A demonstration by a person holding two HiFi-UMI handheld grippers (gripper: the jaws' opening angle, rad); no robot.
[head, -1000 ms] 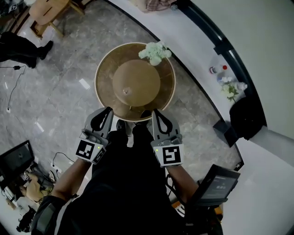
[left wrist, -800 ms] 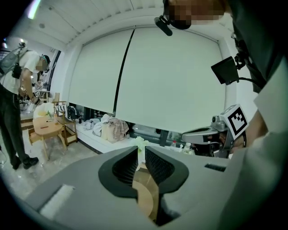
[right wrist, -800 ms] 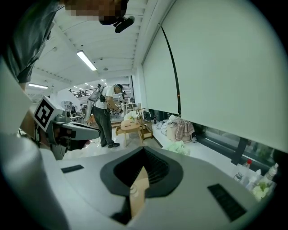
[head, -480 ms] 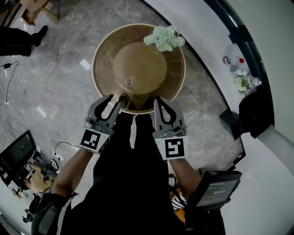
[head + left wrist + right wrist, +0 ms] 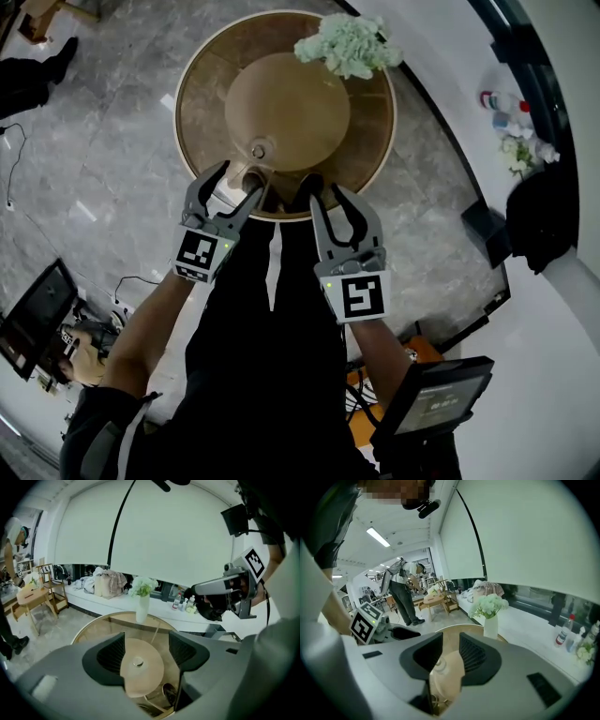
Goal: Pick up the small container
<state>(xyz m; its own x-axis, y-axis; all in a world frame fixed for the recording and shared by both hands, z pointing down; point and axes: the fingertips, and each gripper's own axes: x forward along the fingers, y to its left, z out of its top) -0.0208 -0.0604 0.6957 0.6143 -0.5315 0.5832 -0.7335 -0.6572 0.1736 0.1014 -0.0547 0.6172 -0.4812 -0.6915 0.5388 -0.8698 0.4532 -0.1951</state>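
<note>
Container (image 5: 258,150), small and glassy, sits at about 7 o'clock on the round table (image 5: 192,103), untouched; this is the reach before the pick. At its 7 o'clock the left gripper (image 5: 236,183) hovers, jaws just opened wide, gripping nothing; the right gripper (image 5: 328,199), at its 4 o'clock, has likewise just opened and is empty. Both forearms stretch forward, grippers side by side, tilted down. Next, I judge, the left must ease forward until its jaws straddle the container, then close.
</note>
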